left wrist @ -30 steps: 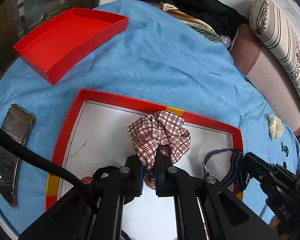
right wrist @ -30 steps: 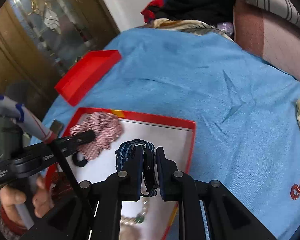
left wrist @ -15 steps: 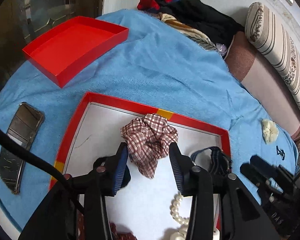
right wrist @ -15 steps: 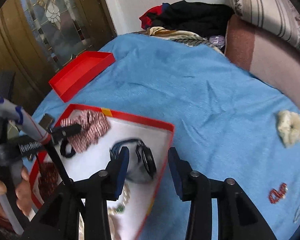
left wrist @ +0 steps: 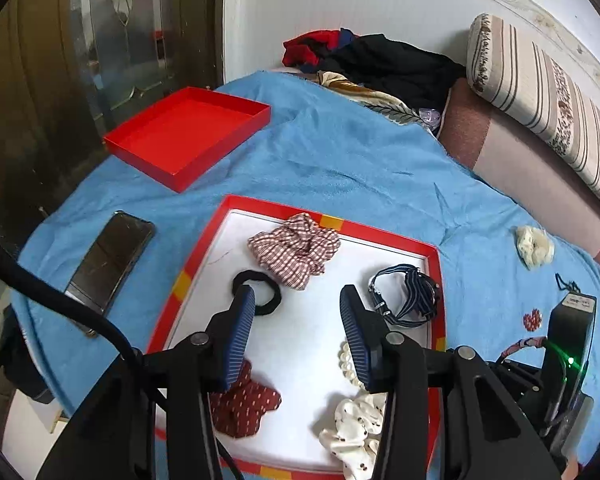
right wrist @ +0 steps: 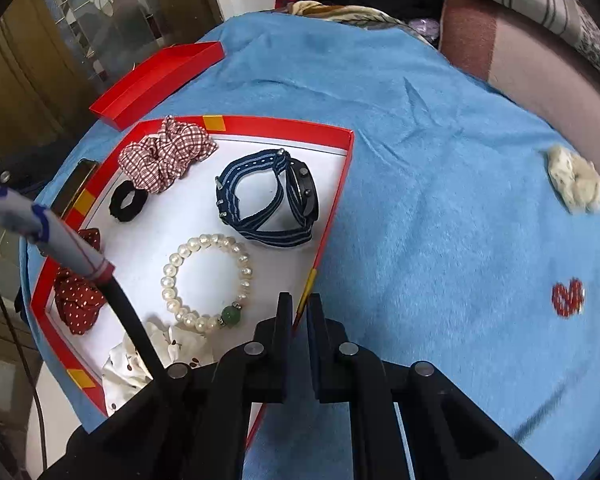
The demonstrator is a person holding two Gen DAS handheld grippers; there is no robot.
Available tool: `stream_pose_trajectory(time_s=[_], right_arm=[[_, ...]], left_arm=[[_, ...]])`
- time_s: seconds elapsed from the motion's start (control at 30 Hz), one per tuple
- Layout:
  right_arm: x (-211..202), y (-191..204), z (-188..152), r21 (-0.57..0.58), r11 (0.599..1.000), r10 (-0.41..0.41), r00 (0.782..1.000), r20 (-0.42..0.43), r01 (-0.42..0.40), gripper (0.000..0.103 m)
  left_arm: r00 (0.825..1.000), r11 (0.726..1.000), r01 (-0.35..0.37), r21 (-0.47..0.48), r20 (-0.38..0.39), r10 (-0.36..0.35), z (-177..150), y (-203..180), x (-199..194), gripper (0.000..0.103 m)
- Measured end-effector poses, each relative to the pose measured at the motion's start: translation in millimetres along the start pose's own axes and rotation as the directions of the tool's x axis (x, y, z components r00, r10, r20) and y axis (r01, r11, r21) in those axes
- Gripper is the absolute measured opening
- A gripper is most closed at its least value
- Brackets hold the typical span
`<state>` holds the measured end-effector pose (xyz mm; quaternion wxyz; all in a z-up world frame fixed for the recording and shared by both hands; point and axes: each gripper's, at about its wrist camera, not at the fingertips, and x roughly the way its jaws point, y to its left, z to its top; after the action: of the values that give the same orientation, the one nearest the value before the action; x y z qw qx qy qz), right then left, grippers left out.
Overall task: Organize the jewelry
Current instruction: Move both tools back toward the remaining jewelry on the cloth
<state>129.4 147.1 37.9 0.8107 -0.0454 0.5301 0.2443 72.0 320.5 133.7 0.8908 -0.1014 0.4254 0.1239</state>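
Note:
A red-rimmed box with a white floor [left wrist: 388, 240] [right wrist: 342, 176] lies on the blue cloth. In it lie a red checked scrunchie [left wrist: 294, 250] [right wrist: 166, 156], a black hair tie [left wrist: 257, 293] [right wrist: 128, 201], a watch with a blue striped strap [left wrist: 406, 295] [right wrist: 268, 200], a pearl bracelet [right wrist: 206, 282], a red dotted scrunchie [left wrist: 244, 402] [right wrist: 76, 300] and a white dotted scrunchie [left wrist: 356, 432] [right wrist: 156, 354]. My left gripper [left wrist: 296, 308] is open and empty above the box. My right gripper [right wrist: 299, 304] is shut and empty over the box's right rim.
A red lid [left wrist: 188, 136] [right wrist: 160, 80] lies at the far left. A phone [left wrist: 108, 260] lies left of the box. A cream scrunchie [left wrist: 534, 246] [right wrist: 576, 184] sits on the cloth at right. Clothes [left wrist: 380, 60] and a striped cushion [left wrist: 540, 96] lie behind.
My left gripper let go of the checked scrunchie and my right let go of the watch; both lie in the box. Both grippers pulled back; the right one has shut again.

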Motion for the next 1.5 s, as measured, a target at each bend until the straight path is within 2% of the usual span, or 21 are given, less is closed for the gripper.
stream_pose_trajectory(time_s=[0.23, 0.3, 0.43, 0.6, 0.77, 0.9, 1.03, 1.2, 1.37, 1.5], right_arm=[[-15, -10, -23, 0.022, 1.000, 0.001, 1.000, -0.011, -0.001, 0.009], [-18, -15, -23, 0.037, 0.999, 0.026, 1.000, -0.012, -0.025, 0.010], [-46, -25, -28, 0.043, 0.999, 0.022, 0.998, 0.059, -0.024, 0.012], [-77, -46, -48, 0.028, 0.999, -0.048, 0.992, 0.121, 0.045, 0.021], [-99, -93, -85, 0.081, 0.991, -0.118, 0.984, 0.133, 0.107, 0.022], [-118, -143, -121, 0.170, 0.974, -0.174, 0.976, 0.127, 0.152, 0.024], [-137, -200, -157, 0.286, 0.940, -0.228, 0.967, 0.116, 0.188, 0.025], [-158, -266, -190, 0.424, 0.877, -0.296, 0.949, 0.106, 0.226, 0.032], [-168, -315, -201, 0.524, 0.826, -0.308, 0.944, 0.116, 0.205, 0.034], [-169, -336, -201, 0.565, 0.812, -0.278, 0.949, 0.150, 0.149, 0.036]], left_arm=[[1.000, 0.999, -0.013, 0.045, 0.020, 0.012, -17, -18, -21, 0.043], [1.000, 0.998, -0.008, 0.057, 0.019, 0.006, -21, -25, -26, 0.045], [1.000, 0.996, -0.006, 0.084, 0.028, 0.004, -27, -39, -36, 0.048], [0.999, 0.993, 0.011, 0.114, 0.029, -0.014, -36, -61, -46, 0.049], [0.999, 0.986, 0.034, 0.166, 0.019, -0.037, -46, -93, -53, 0.050], [0.998, 0.978, 0.056, 0.202, 0.008, -0.059, -53, -116, -53, 0.056], [0.997, 0.966, 0.081, 0.246, -0.030, -0.076, -61, -145, -44, 0.056], [0.988, 0.941, 0.145, 0.307, -0.103, -0.119, -76, -188, -22, 0.056], [0.970, 0.909, 0.215, 0.357, -0.184, -0.157, -88, -237, 12, 0.056], [0.948, 0.888, 0.287, 0.360, -0.238, -0.210, -89, -270, 40, 0.056]])
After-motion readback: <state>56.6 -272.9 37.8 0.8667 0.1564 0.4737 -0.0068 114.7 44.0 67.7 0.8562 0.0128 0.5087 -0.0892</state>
